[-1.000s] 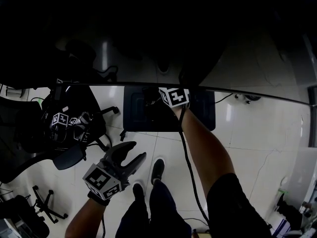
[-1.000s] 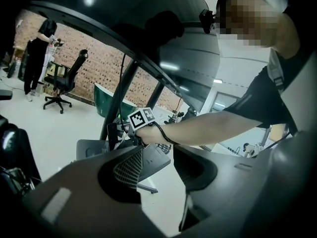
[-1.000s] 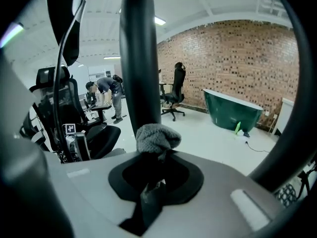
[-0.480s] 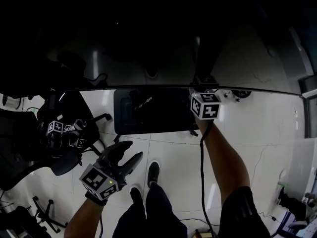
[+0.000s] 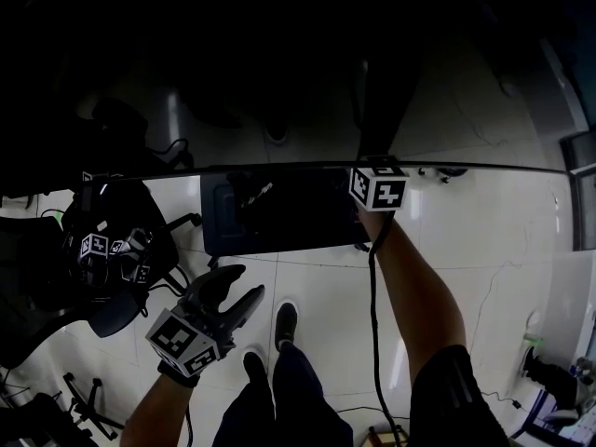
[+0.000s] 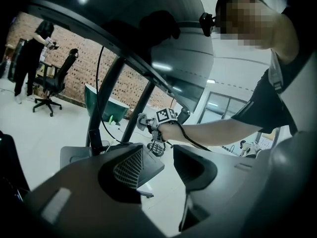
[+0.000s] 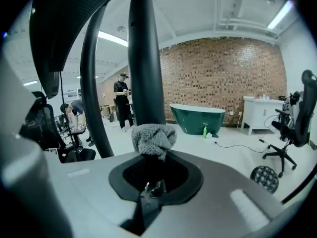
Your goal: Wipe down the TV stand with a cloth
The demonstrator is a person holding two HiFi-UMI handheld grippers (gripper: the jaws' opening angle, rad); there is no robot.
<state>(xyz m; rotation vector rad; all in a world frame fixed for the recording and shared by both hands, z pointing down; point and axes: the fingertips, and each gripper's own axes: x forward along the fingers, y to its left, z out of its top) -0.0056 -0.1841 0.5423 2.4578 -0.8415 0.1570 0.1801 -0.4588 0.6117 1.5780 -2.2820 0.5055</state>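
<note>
Seen from above, a person stands over a white tiled floor [image 5: 503, 240] with a gripper in each hand. A wide, dark, glossy TV [image 5: 298, 110] fills the upper half of the head view. Its front edge overhangs and hides the right gripper's jaws there.

The right gripper [image 7: 152, 157] has its jaws pressed together on a bunched grey cloth [image 7: 153, 138], which sticks up from the tips. The cloth sits right in front of a thick black pole [image 7: 143, 58] of the TV stand [image 6: 140, 108]. Whether it touches the pole is unclear. A thinner curved black tube [image 7: 89, 83] rises just to the left of the pole. A black cable [image 5: 372, 315] trails from this gripper back along the forearm.

The left gripper [image 6: 158, 157] is held low and well apart from the stand, its jaws spread with nothing between them. It looks across at the right hand and the poles.

The stand's dark base plate [image 5: 279, 217] lies flat on the floor beneath the TV, just ahead of the person's shoes [image 5: 286, 322]. To the left a black chair [image 5: 130, 277] crowds in, carrying gear with marker cubes [image 5: 102, 247].

Beyond the pole are a green bathtub [image 7: 195, 118] against a brick wall [image 7: 223, 78], a white cabinet [image 7: 260, 110] to its right, and a standing person [image 7: 122, 100] further back on the left.
</note>
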